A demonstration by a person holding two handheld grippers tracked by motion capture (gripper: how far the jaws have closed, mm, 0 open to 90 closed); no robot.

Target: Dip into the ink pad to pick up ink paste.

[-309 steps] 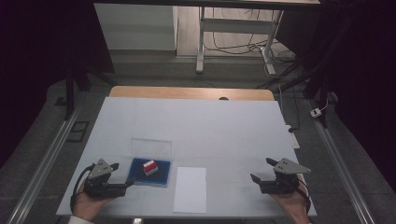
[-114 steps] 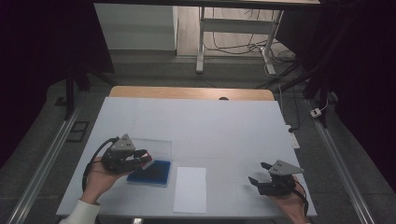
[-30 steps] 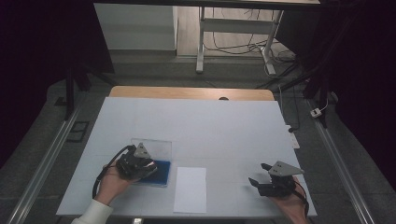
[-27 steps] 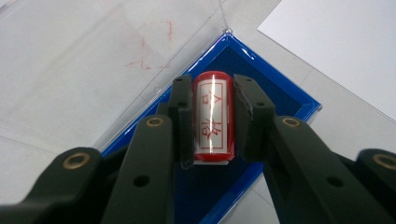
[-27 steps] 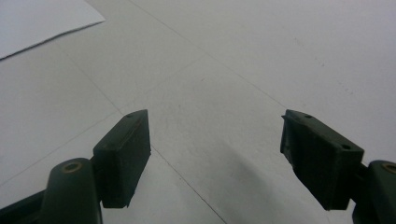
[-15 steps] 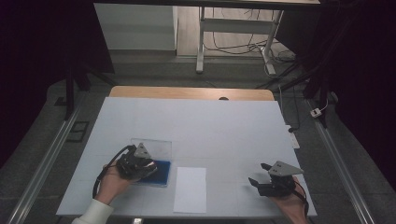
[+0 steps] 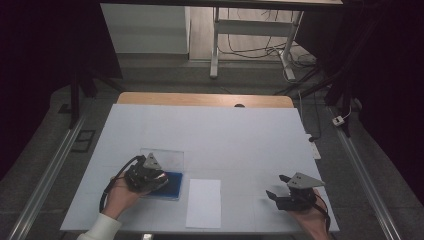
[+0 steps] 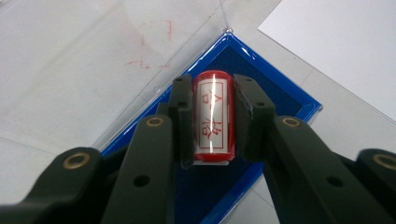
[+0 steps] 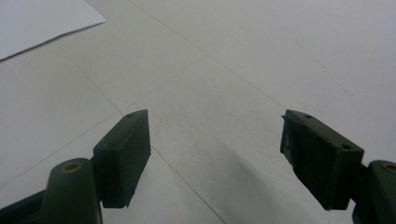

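- The left gripper point(image 8: 212, 116) has its fingers point(image 8: 180, 112) closed on a small red stamp point(image 8: 213, 114), pads pressing its two long sides
- The stamp has a white label with red characters and sits over the dark blue pad of a blue-rimmed ink tray point(image 8: 280, 100); whether it touches the pad I cannot tell
- In the high view the tray point(image 7: 172, 186) lies on the white counter point(image 7: 210, 135), near the person's left hand point(image 7: 120, 195)
- A clear lid point(image 7: 167, 157) lies just behind the tray, edges touching
- A white paper sheet point(image 7: 204, 202) lies just beside the tray
- The right gripper point(image 7: 276, 190) rests well apart, fingers point(image 9: 123, 149) spread wide and holding nothing
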